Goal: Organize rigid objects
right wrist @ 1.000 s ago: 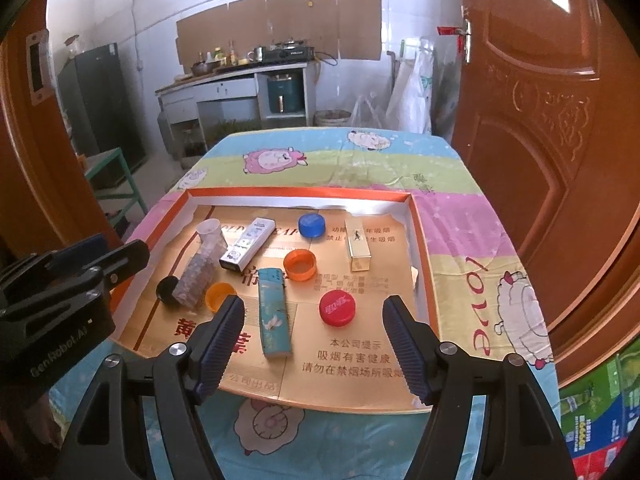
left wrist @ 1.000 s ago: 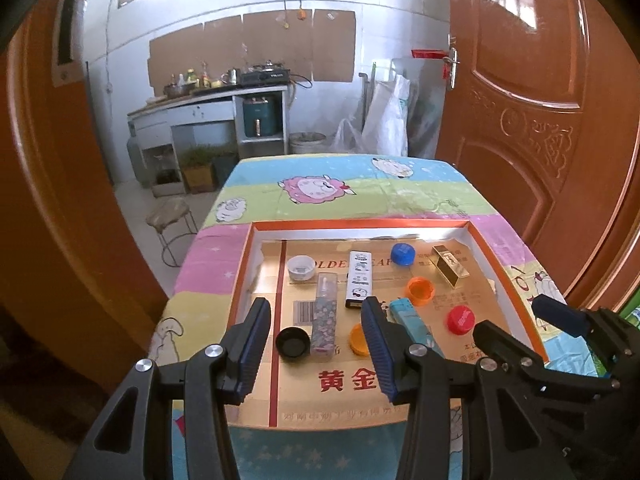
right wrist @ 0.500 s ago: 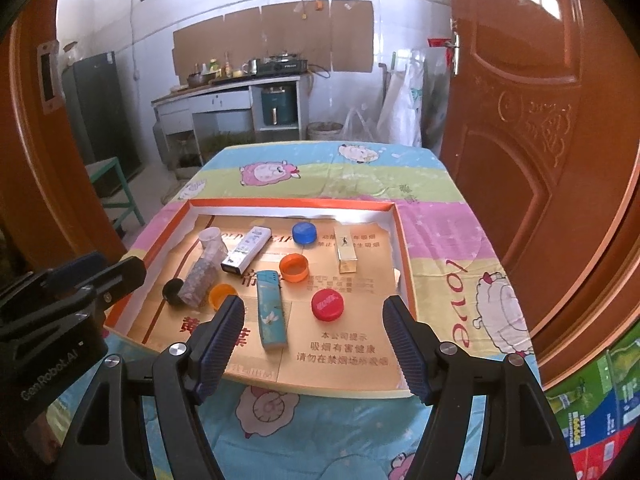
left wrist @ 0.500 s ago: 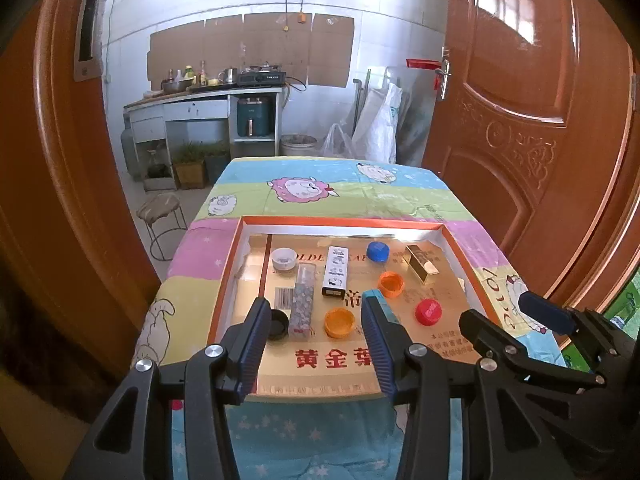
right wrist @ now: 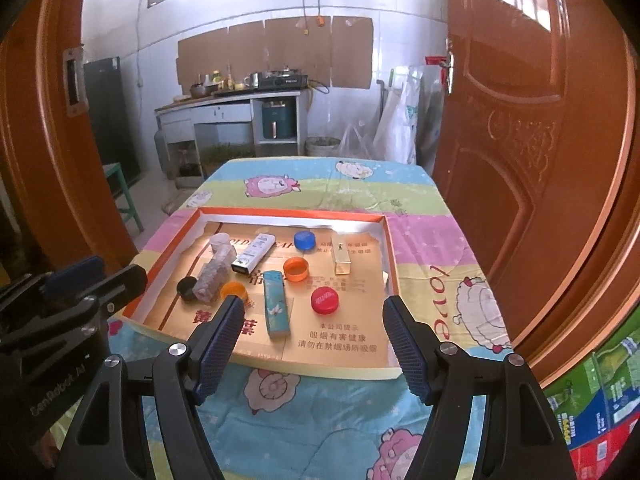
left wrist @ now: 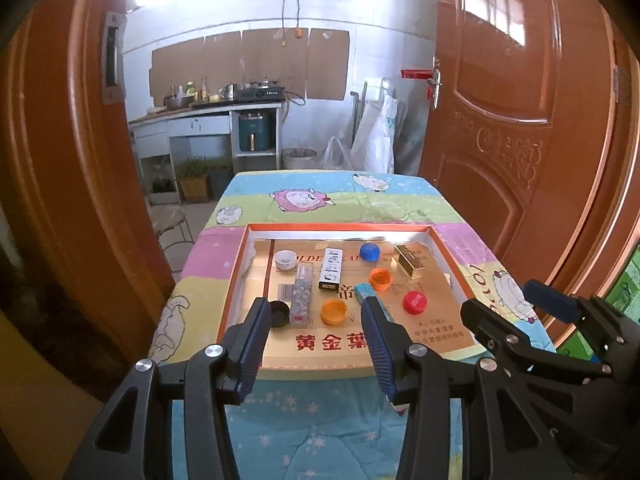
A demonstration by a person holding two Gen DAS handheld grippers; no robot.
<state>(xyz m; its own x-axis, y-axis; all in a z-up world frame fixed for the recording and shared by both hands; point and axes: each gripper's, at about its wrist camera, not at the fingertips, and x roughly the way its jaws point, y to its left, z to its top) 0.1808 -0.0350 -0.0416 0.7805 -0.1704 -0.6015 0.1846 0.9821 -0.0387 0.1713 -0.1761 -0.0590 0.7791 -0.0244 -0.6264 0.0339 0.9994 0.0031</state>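
Both claws are being held above the near edge of the table, jaws spread, nothing gripped. The left gripper (left wrist: pixel 314 340) is being kept moderately open; the right gripper (right wrist: pixel 314 346) is being kept wider. The shallow orange-rimmed tray (right wrist: pixel 390 248) is lying just ahead of both claws on the cartoon-sheep tablecloth (right wrist: pixel 320 412).

Seen past the left claw: the black cap (left wrist: pixel 279 313) and the clear patterned tube (left wrist: pixel 302 294) are lying just beyond its left finger, the orange cap (left wrist: pixel 334 312) is showing between its fingers, and the teal lighter (left wrist: pixel 368 294) is partly hidden by its right finger.

Seen past the right claw: the teal lighter (right wrist: pixel 276 308) and the red cap (right wrist: pixel 325 300) are lying ahead between its fingers; the open orange cap (right wrist: pixel 296 269), blue cap (right wrist: pixel 304 240), gold box (right wrist: pixel 341 258) and white box (right wrist: pixel 253 253) are lying farther ahead. The claws are being kept well apart from every item.
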